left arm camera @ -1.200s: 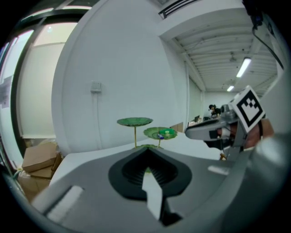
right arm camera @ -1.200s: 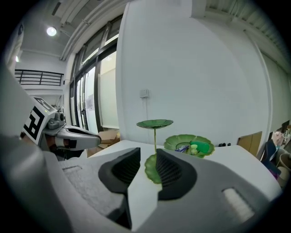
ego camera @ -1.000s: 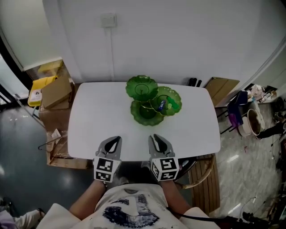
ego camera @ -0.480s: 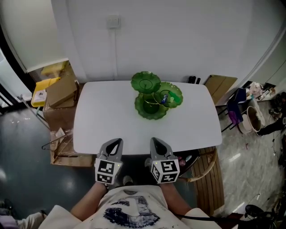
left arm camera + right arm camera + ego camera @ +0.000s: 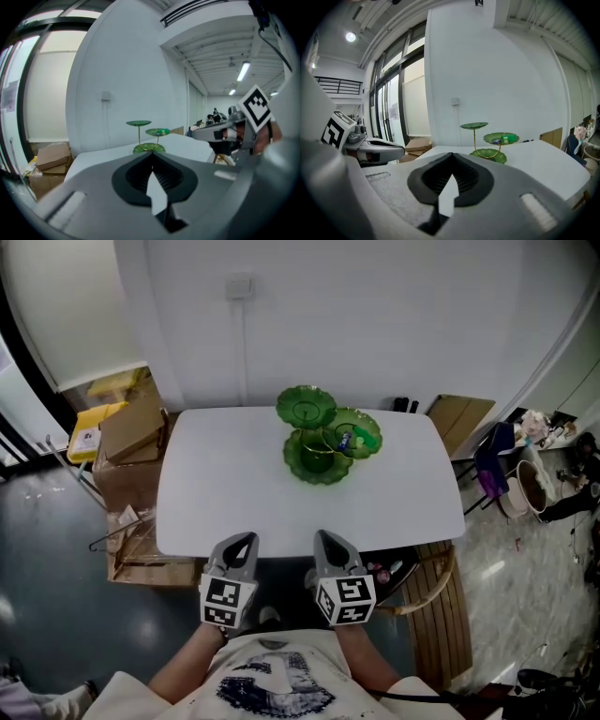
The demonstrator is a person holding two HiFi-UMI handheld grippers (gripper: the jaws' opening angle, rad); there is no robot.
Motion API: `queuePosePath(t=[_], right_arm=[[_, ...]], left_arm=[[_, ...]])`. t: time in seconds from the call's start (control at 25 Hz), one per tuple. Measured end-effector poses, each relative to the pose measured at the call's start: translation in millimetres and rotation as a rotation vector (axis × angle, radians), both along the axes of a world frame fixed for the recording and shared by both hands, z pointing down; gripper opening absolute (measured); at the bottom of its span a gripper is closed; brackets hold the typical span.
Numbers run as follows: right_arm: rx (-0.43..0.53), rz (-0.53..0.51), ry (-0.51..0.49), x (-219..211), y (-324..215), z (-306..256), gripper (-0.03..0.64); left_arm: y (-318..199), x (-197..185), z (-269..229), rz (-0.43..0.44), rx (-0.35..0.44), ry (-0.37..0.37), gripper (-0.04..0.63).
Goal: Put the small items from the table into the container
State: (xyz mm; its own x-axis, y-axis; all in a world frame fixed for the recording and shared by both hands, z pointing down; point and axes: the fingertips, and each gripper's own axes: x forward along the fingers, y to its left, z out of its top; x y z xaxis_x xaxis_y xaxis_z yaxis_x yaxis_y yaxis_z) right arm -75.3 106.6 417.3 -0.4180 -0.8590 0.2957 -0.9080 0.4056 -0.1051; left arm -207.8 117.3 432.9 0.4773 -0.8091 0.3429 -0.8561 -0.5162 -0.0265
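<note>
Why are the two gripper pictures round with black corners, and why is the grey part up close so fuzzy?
Left and right gripper views: a wide-angle lens gives black corners and curved walls; the left gripper and right gripper sit too near the lens and blur, while the green tiered stand is sharper. Head view: milder bending, white table evenly lit, no strong glare.

A white bench with rounded corners is placed against the wall. One green stand is carried on it, near the far edge and slightly right of centre. The stand is made up of three leaf-shaped dishes on thin gold stems, with the lowest dish at the bench surface.
</note>
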Motion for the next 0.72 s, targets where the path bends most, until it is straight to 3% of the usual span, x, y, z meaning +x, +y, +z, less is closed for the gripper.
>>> queuePosePath(t=[0.72], right_arm=[[-0.005,0.002,-0.018,-4.9,6.1,1.0,-0.003]], left_arm=[[1.5,-2.4,1.5,0.013,-0.001,0.007,-0.011]])
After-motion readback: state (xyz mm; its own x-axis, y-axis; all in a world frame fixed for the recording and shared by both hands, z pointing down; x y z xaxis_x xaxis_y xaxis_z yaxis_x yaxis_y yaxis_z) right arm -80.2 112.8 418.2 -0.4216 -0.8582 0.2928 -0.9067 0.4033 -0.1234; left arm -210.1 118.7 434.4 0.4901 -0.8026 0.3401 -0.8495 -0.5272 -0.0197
